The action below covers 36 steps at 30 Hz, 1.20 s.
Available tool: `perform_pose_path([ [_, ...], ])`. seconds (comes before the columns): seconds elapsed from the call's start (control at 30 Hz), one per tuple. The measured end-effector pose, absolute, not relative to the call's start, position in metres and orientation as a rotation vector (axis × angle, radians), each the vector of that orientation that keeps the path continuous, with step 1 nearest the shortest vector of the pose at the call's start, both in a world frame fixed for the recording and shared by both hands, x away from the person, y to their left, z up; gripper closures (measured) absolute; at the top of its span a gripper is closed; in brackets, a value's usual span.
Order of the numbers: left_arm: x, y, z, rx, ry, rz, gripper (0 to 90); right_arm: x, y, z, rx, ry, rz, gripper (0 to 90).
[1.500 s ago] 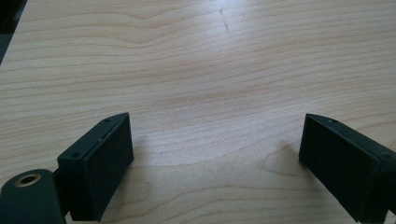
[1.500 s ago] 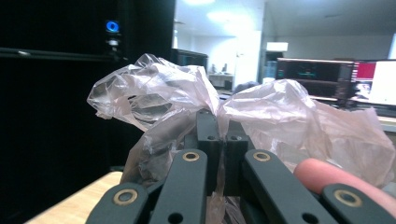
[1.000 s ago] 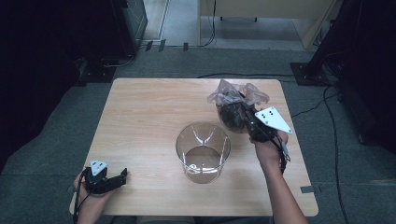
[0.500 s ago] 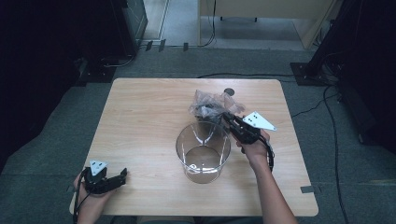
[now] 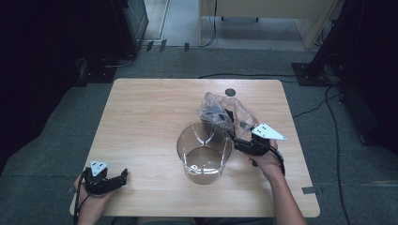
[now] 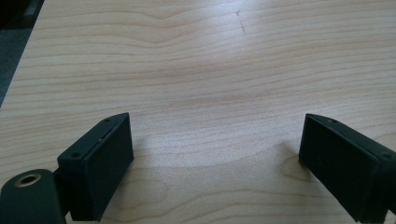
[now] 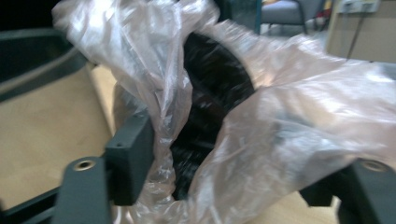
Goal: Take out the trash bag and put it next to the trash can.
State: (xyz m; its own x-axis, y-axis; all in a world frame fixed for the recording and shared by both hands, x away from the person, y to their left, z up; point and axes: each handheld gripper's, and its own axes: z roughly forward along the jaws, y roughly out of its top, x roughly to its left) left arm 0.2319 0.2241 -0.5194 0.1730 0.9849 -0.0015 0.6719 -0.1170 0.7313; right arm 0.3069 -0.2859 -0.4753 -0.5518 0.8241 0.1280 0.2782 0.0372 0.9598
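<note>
One bag (image 5: 220, 112), one bowl (image 5: 204, 152), two grippers

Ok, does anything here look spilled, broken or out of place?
Nothing spilled or broken. The clear container stands upright on the table. The right gripper holds a crumpled plastic bag with something dark inside at the container's far rim.

Light wooden table (image 5: 155, 112) on grey carpet floor (image 5: 56, 140); black cables (image 5: 335, 140) trailing right; dark surroundings.
</note>
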Motion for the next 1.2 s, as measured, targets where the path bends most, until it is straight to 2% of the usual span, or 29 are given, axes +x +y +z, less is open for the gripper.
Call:
perform_pose_path([
  [0.47, 0.232, 0.224, -0.519, 1.859, 1.562, 0.679, 9.7, 0.291, -0.295, -0.476, 1.096, 2.038, 1.484, 0.4],
  [1.2, 0.232, 0.224, -0.519, 1.858, 1.564, 0.679, 9.9, 0.267, -0.312, -0.502, 1.218, 2.246, 1.284, 0.0],
])
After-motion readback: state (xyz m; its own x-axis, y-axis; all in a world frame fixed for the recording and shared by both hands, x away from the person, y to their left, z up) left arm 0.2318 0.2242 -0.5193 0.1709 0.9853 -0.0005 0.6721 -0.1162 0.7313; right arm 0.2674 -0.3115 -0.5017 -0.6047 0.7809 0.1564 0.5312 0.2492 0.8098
